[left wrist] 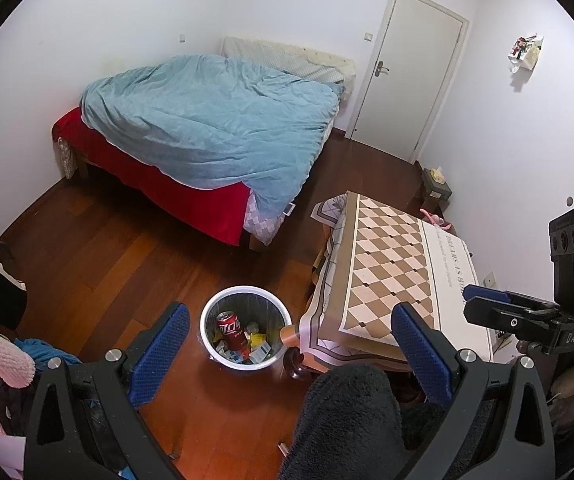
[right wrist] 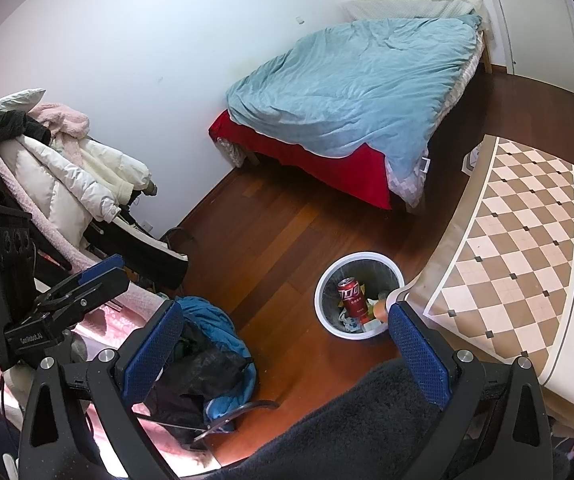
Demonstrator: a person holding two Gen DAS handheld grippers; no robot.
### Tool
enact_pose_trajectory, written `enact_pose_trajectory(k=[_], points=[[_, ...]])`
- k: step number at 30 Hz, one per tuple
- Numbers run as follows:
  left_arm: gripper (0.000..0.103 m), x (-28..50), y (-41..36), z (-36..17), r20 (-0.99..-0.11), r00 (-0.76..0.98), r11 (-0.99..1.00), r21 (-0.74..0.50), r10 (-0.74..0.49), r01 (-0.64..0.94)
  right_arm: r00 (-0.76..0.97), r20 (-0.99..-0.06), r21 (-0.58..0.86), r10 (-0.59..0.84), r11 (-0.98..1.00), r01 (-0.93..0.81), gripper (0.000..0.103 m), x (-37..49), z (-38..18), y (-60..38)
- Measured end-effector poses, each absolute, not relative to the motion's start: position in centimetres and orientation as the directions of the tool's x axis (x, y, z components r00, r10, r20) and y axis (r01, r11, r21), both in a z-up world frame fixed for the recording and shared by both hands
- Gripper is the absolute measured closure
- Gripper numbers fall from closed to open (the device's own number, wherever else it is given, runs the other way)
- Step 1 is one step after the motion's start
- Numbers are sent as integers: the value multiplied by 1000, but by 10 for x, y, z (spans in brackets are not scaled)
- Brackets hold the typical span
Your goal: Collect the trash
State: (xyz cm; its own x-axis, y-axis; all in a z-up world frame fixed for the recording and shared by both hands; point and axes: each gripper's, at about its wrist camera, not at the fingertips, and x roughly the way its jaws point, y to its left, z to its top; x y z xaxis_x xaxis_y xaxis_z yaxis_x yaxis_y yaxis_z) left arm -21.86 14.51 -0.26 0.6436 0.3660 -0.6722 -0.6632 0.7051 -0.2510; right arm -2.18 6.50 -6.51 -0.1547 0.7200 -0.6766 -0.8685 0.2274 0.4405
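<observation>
Nearest the lens in the left wrist view, the left gripper fills the bottom of the frame with its blue-padded fingers spread wide and nothing between them; a dark fleecy sleeve lies below and between the fingers. The right gripper looks the same in its own view, jaws released and empty, blue pads far apart at the lower centre. Each tool also appears in the other's camera: the right one at the right edge of the left view, the left one at the left edge of the right view, both with parted jaws. Just past the fingertips a white-rimmed trash bin stands on the reddish wooden floor, low in the centre of the frame. Inside it a red soda can leans upright among crumpled wrappers and small cartons. Right beside the bin, toward the lower right, is a table under a brown-and-cream diamond-pattern cloth. In the right wrist view a blue jacket lies crumpled on the floor at lower left, with a heap of pale coats above it. Farther back a bed with a light blue duvet over a red sheet stands against the wall, and a white door closes the upper right.
</observation>
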Motion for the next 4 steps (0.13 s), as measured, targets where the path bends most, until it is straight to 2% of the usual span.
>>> enact_pose_trajectory(k=[4], points=[[0,-219,144,-2,-671,646,706,-255,363,-661,-161,-680,441,716,223,-870,0,-23,-66,65]])
